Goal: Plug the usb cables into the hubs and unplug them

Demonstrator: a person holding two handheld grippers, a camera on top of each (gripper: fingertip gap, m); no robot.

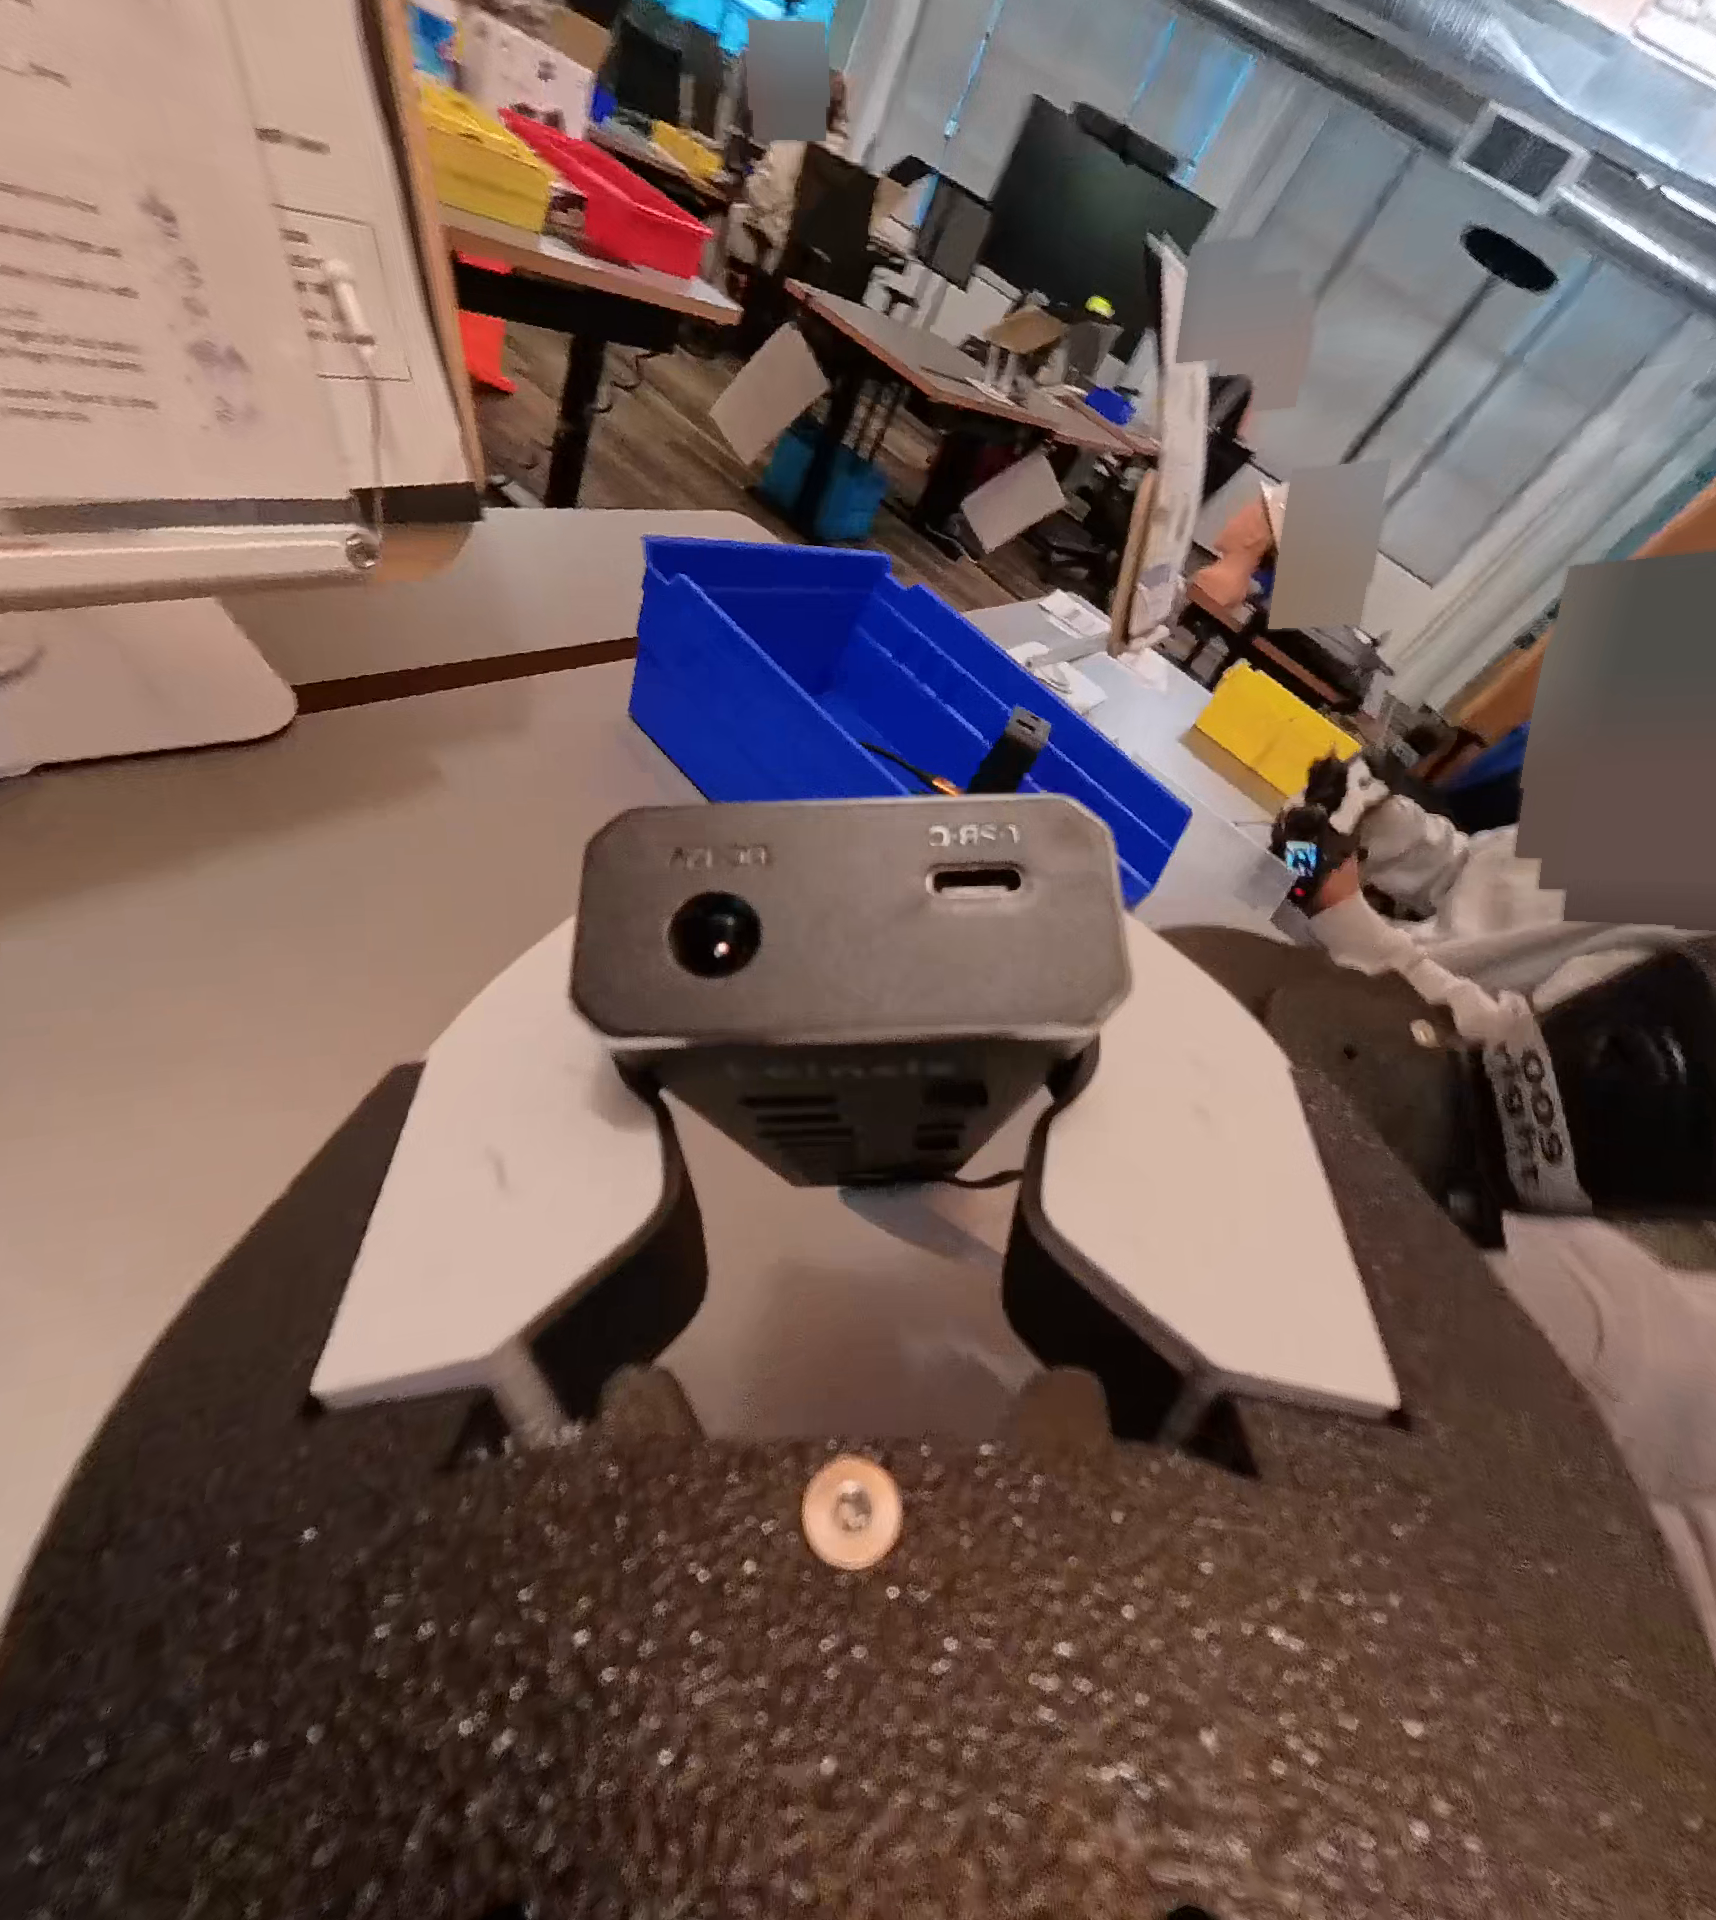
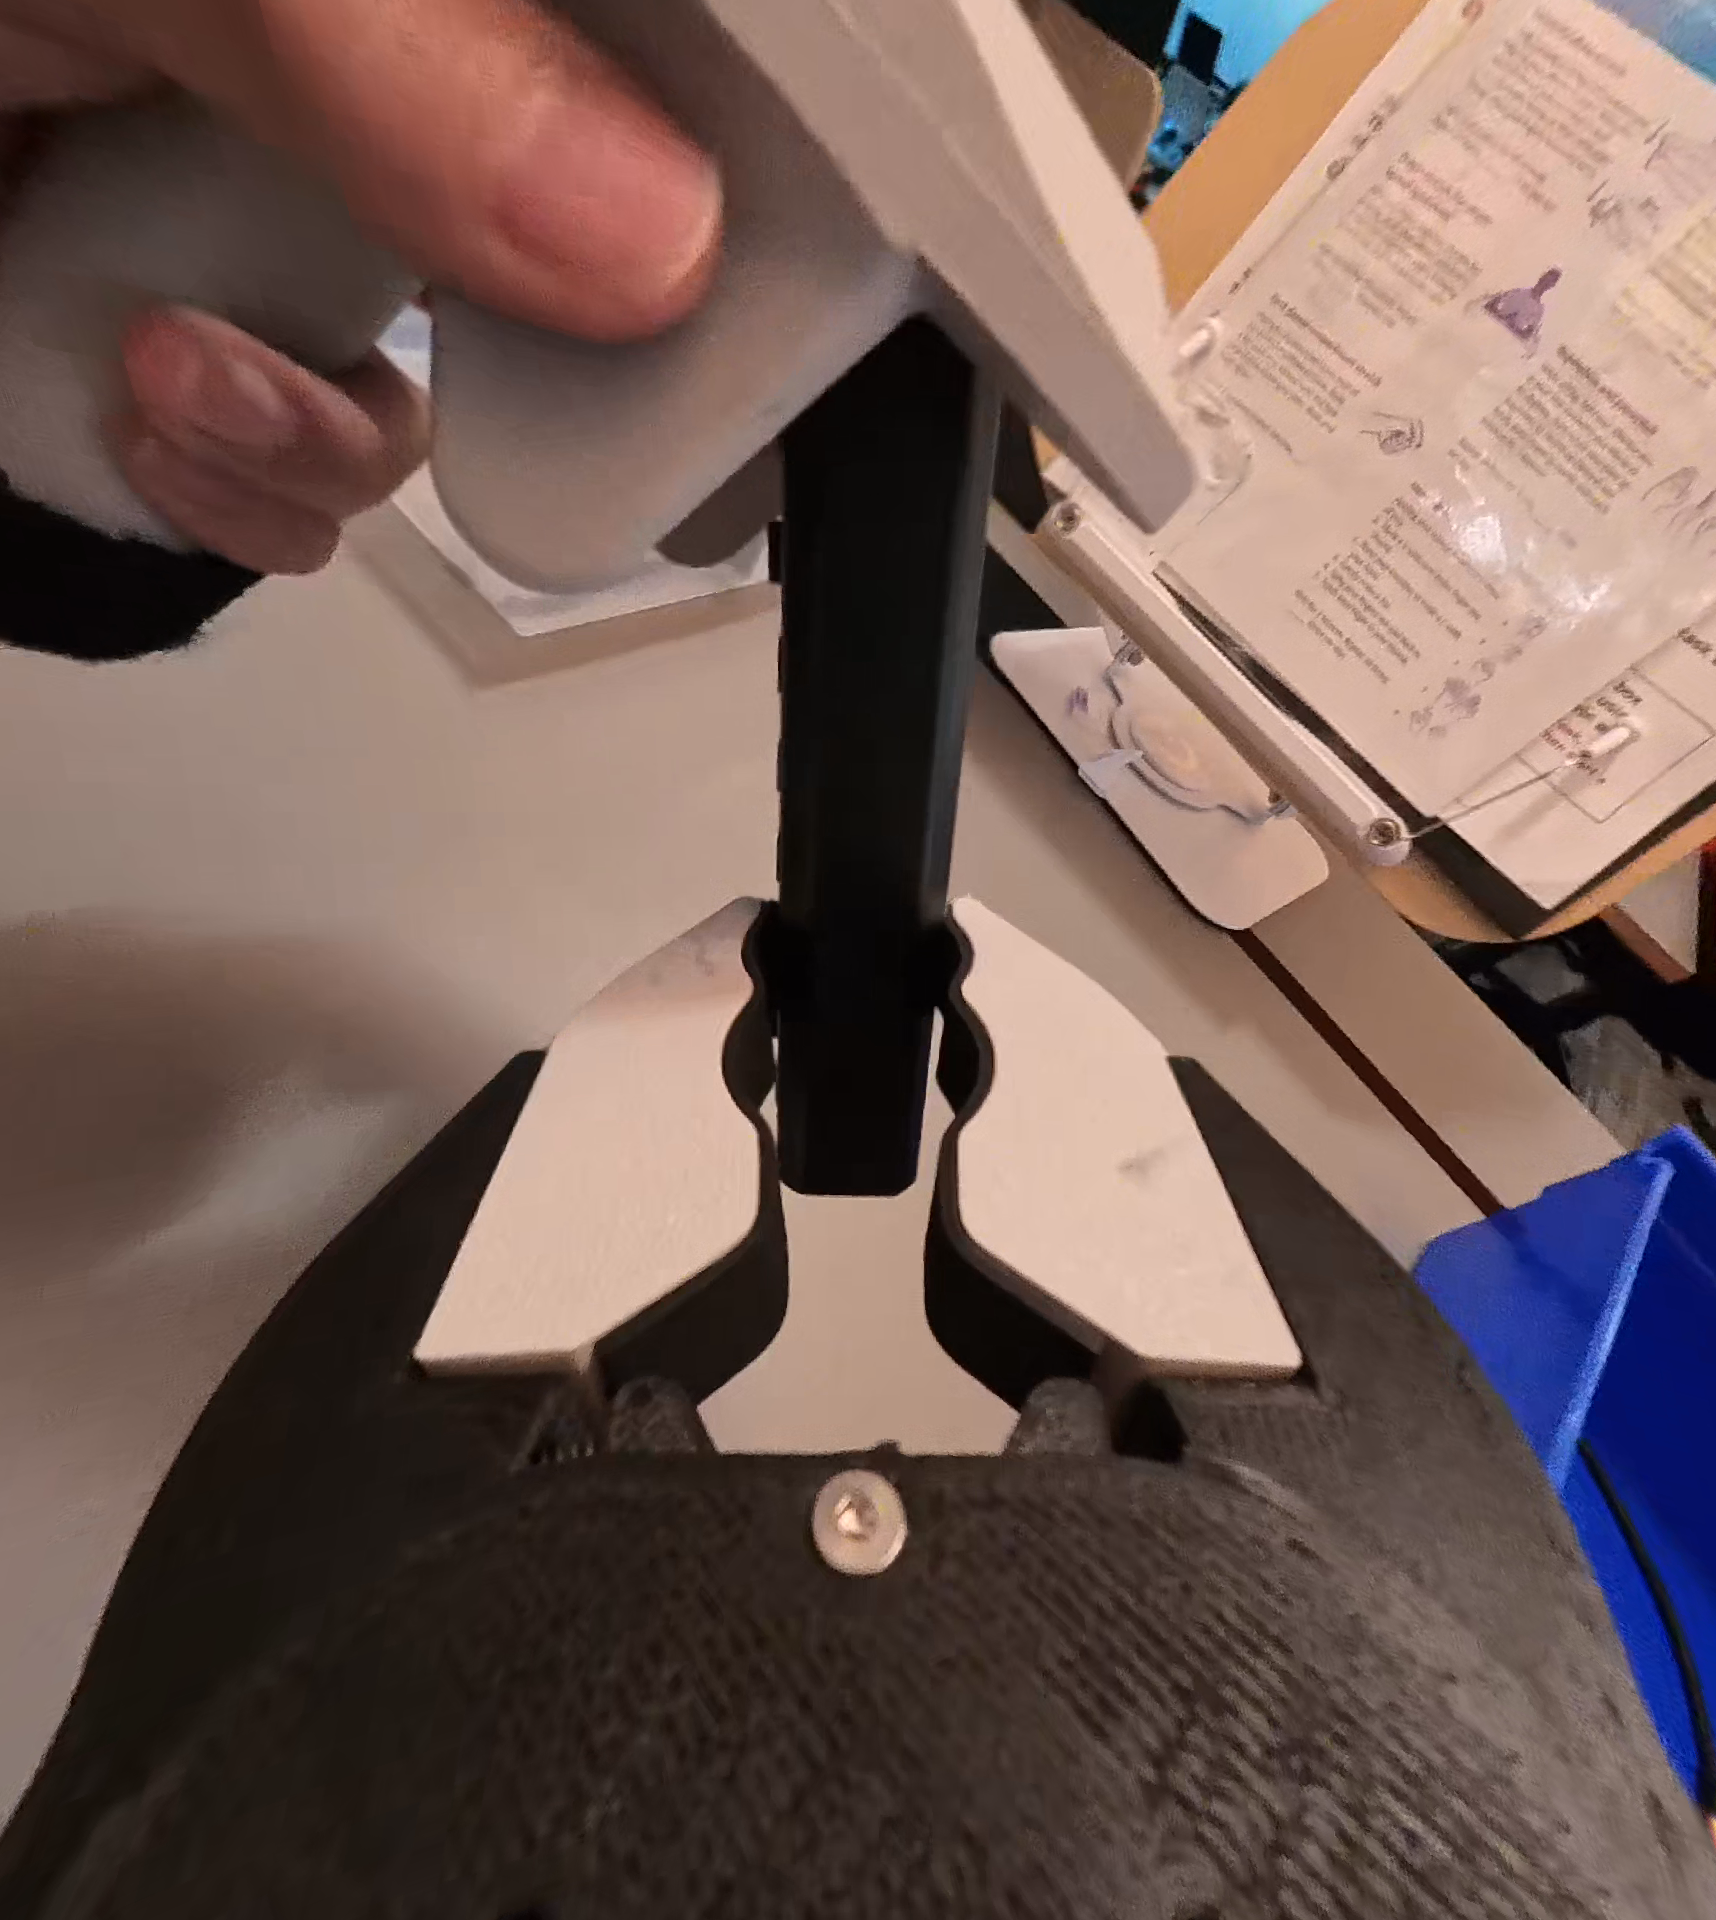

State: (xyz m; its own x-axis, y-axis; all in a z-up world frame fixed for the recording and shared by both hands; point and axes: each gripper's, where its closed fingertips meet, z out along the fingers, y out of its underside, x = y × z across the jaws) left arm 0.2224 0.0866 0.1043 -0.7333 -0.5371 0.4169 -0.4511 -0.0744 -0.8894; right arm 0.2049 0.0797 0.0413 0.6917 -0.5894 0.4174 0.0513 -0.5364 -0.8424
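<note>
A black USB hub (image 1: pixel 849 925) is held above the table, its end face with a round socket and a small oval port turned toward the left wrist camera. My left gripper (image 1: pixel 849 1049) is shut on its sides. In the right wrist view the same hub (image 2: pixel 864 727) runs as a long black bar, and my right gripper (image 2: pixel 854 956) is shut on its near end. The left gripper's white body (image 2: pixel 885 208), held by a hand (image 2: pixel 418 156), grips the far end. A black USB cable plug (image 1: pixel 1015 743) sticks up inside the blue bin (image 1: pixel 760 665).
The blue bin (image 2: pixel 1560 1351) stands at the table's right edge with a black cable (image 2: pixel 1654 1579) in it. A document stand with a printed sheet (image 1: pixel 106 260) stands at the back left, also seen in the right wrist view (image 2: pixel 1456 416). Desks and bins lie beyond.
</note>
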